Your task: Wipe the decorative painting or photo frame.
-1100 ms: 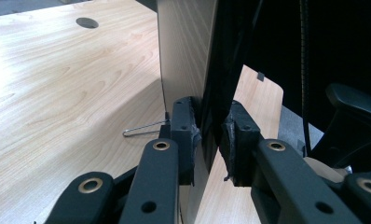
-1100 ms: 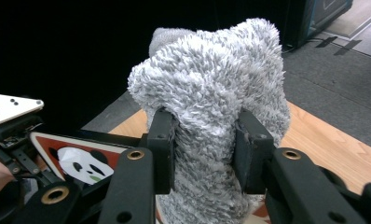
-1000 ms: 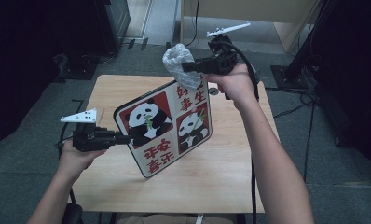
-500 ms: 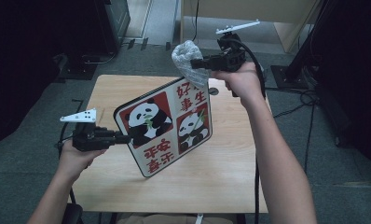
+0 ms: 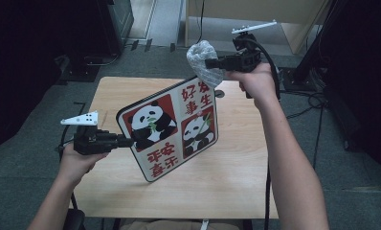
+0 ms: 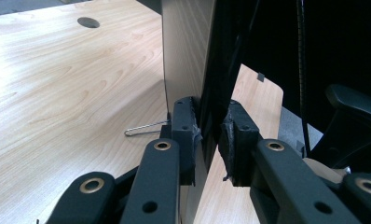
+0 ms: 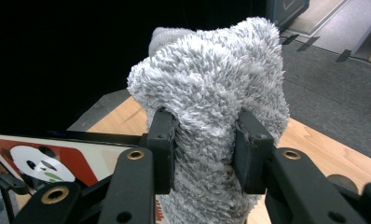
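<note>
Panda board (image 5: 172, 132), a flat panel with rounded corners printed with two pandas and red characters, stands tilted above the wooden table (image 5: 236, 182), held up off the tabletop by its left edge. The left gripper (image 5: 126, 142) has that edge clamped between its jaws; in the left gripper view the two pads (image 6: 186, 133) press on either face of the thin board (image 6: 193, 60), whose plain back shows pale beside a dark face. A bent wire clip (image 6: 144, 129) lies on the table (image 6: 67, 93) just beyond the jaws, and a round cable hole (image 6: 88, 22) sits farther off. At the board's upper right corner a fluffy grey cloth (image 5: 204, 62) touches or nearly touches the top edge. The right gripper (image 5: 212, 63) is closed on that cloth, and in the right gripper view the pile (image 7: 211, 93) bulges above and between the squeezing jaws, with the board's panda print (image 7: 41, 170) visible below at the left. Grey carpet (image 5: 351, 163) surrounds the table.
</note>
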Action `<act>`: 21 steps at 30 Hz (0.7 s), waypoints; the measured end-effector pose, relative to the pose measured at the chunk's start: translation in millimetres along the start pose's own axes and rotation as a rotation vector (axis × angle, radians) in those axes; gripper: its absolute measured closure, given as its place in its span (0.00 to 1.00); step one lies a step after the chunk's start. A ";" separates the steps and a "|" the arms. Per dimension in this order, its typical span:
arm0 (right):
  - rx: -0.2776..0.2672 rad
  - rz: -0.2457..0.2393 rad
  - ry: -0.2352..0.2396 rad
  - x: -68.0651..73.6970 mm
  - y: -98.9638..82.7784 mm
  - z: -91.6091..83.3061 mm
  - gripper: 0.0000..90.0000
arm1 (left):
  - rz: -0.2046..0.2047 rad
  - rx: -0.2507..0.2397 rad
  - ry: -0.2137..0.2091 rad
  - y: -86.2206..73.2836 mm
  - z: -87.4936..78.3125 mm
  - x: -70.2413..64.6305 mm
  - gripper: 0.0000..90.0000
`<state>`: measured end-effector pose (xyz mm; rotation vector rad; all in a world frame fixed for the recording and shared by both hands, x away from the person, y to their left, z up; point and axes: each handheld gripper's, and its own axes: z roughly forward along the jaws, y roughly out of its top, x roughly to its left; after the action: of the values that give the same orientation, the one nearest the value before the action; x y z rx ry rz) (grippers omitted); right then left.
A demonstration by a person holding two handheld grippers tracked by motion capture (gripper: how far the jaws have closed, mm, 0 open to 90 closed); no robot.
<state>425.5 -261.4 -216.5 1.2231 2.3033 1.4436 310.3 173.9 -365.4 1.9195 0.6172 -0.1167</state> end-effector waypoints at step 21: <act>-0.018 0.028 -0.051 -23.7 -19.5 -11.1 0.72 | -0.006 -0.001 -0.003 -0.6 -1.1 2.5 0.86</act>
<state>424.5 -289.6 -233.0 1.2774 2.2435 1.4223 311.9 175.9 -366.3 1.9162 0.6207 -0.1231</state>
